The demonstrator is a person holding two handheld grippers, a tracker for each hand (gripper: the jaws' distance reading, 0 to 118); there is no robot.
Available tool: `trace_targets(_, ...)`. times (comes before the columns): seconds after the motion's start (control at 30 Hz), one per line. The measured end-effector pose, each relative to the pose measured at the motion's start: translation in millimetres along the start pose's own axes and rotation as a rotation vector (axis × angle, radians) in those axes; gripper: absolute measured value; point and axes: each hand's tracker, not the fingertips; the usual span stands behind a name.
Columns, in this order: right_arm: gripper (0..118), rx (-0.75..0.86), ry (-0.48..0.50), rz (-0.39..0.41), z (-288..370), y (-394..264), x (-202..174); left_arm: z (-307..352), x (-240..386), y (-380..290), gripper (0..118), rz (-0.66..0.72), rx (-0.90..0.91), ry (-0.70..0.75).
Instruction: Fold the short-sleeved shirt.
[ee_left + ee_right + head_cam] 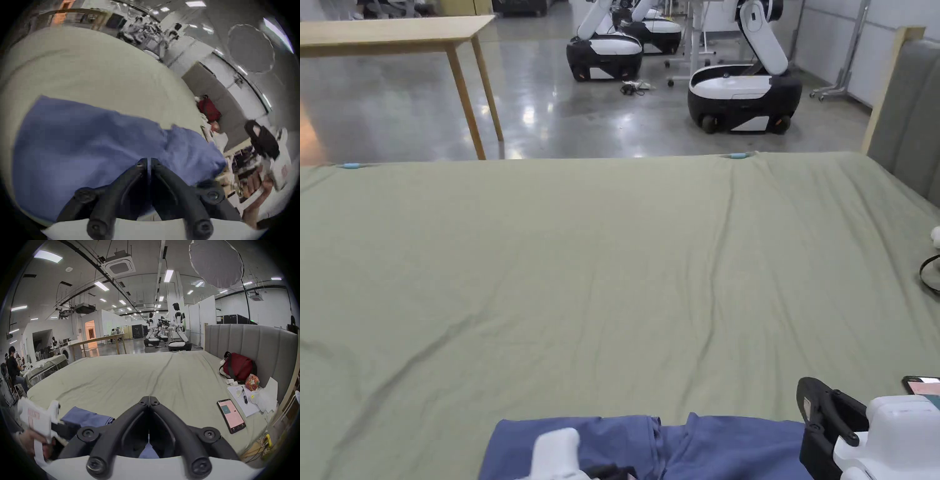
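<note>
We start at the left gripper [149, 160]: its two fingers stand pressed together tip to tip above the blue short-sleeved shirt [84, 142], and we cannot tell whether any cloth is caught between them. The right gripper [148, 398] also has its fingers closed tip to tip, with nothing visibly between the tips; it points out over bare sheet, with a strip of blue cloth showing beneath its body.

The shirt lies bunched and creased at the near edge of the bed [612, 262], close to us and between the two grippers. We judge the folding barely begun: the garment is not yet spread flat. The next move seems to call for parting the fingers, taking the shirt at two edges or corners, and drawing it out toward the middle of the bed.

There is plenty of open green sheet ahead and to the left for spreading. To the right, space is tighter: a phone [231, 415] lies on the sheet near the right gripper, with papers [243, 400] and a red bag [237, 366] farther along by the grey headboard [251, 344]. We should keep the cloth away from that side.
</note>
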Motion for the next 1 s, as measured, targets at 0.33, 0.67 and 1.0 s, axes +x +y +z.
trace_targets(0.33,3,-0.006,0.005,-0.002,-1.4,3.9,-6.8,24.3,19.6,-3.4,5,-0.085,0.060,0.005)
trace_targets(0.67,3,-0.001,0.067,0.034,-7.6,8.7,-45.3,146.0,-98.1,13.5,107,0.205,0.224,0.107)
trace_targets(1.0,3,0.002,0.074,0.039,0.7,18.3,-60.4,110.2,-182.7,4.6,118,0.666,0.165,-0.363)
